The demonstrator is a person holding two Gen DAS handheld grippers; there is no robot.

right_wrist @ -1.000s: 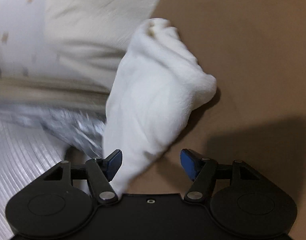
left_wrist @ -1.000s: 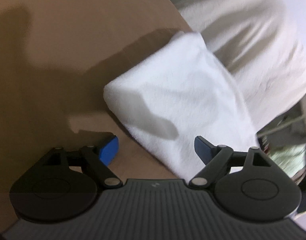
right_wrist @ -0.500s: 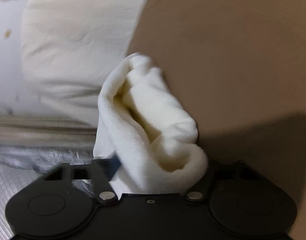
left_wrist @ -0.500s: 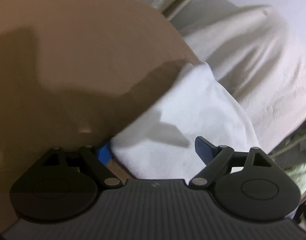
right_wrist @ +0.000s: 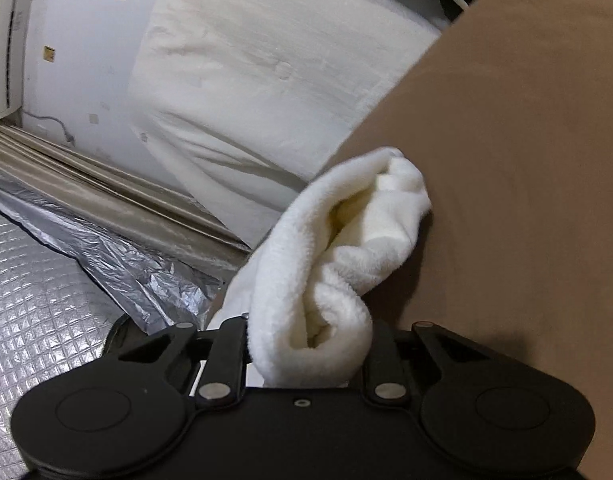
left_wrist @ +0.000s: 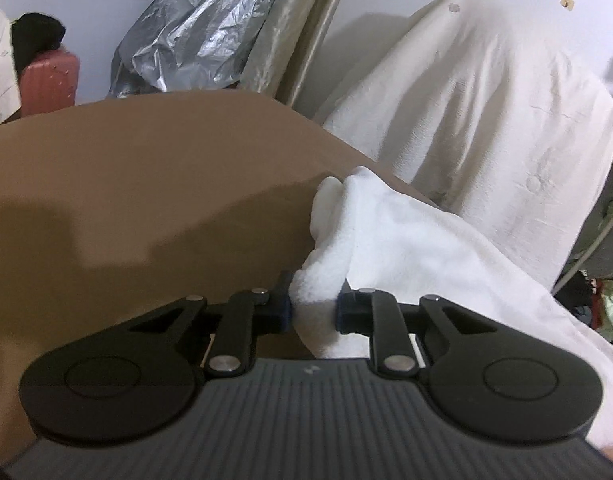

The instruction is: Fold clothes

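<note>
A fluffy white cloth [left_wrist: 406,248] lies bunched at the far right edge of the brown table [left_wrist: 146,184]. In the left wrist view my left gripper [left_wrist: 312,308] is closing on a corner of it, and both blue pads pinch the fabric, which rises off the table. In the right wrist view my right gripper [right_wrist: 306,344] is closing too, with a thick rolled fold of the white cloth [right_wrist: 306,248] pressed between its jaws and hiding the pads. The cloth hangs over the edge of the table [right_wrist: 526,160].
Beyond the table stands something bulky draped in a cream sheet [left_wrist: 486,120]. Crumpled silver foil [left_wrist: 198,32] and a beige curtain lean behind it, with a pink suitcase [left_wrist: 48,84] at the far left. A silver quilted mat [right_wrist: 46,280] covers the floor, below a wall unit [right_wrist: 2,44].
Both grippers went from open to closed on the white cloth, then rose with it. The cloth has bunched up and lifted, and the room behind has come into view.
</note>
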